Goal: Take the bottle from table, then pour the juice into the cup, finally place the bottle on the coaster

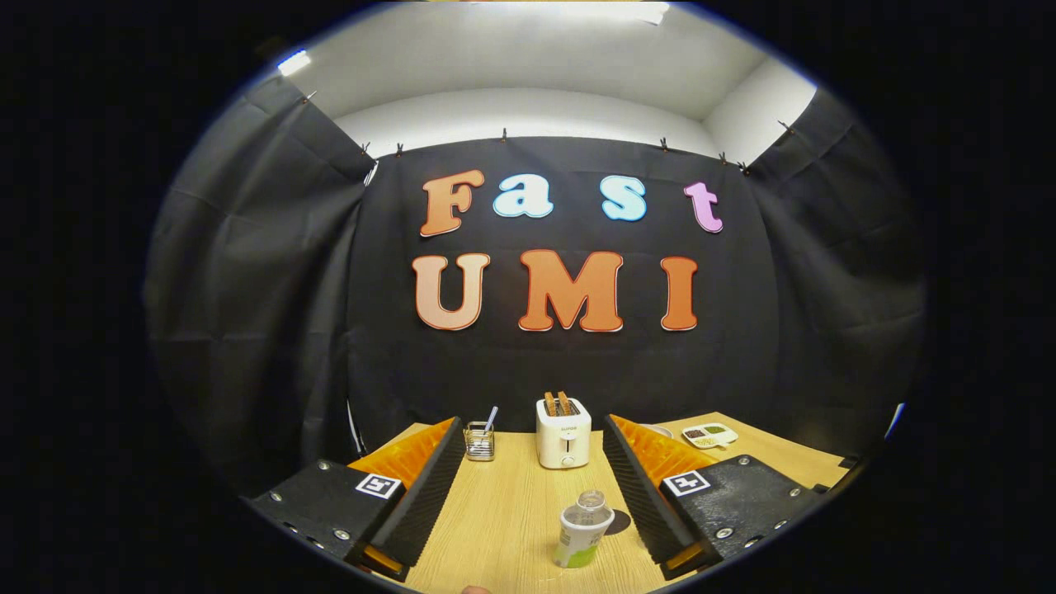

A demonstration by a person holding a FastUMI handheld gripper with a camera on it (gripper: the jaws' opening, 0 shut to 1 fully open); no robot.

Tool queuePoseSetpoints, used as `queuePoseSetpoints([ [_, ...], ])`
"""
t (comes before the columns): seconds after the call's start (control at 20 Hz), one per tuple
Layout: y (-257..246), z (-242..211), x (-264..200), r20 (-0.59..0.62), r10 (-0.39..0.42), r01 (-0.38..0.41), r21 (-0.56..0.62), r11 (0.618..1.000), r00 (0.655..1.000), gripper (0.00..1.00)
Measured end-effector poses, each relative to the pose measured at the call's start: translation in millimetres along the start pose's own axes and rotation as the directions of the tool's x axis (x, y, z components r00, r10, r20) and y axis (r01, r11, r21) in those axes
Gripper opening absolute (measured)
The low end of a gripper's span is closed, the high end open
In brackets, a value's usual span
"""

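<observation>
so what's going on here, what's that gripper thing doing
A person is holding a two-finger gripper over a wooden table. Its fingers are wide open and grip nothing. A small clear bottle stands between the fingers, close to the right one, not yet picked up. A dark round coaster lies just behind the bottle. Farther back stand a white toaster holding toast, a wire holder with utensils, and a small tray off to the right.
</observation>
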State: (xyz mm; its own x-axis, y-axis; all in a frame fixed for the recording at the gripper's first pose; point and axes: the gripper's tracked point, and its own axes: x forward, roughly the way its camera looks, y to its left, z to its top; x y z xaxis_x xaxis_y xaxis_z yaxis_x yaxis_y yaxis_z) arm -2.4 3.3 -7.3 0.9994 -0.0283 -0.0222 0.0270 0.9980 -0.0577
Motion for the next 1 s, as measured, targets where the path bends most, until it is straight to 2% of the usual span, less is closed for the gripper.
queuePoseSetpoints([
  [0.45,-20.2,3.2,23.5,0.002,-0.046,0.046,-0.037,0.998,0.999,1.0],
  [0.7,-32.4,-4.9,37.5,-0.006,-0.058,0.058,-0.013,0.998,0.998,0.99],
  [1.0,-50.0,-44.9,51.2,-0.072,-0.075,0.074,-0.014,0.997,0.995,1.0],
])
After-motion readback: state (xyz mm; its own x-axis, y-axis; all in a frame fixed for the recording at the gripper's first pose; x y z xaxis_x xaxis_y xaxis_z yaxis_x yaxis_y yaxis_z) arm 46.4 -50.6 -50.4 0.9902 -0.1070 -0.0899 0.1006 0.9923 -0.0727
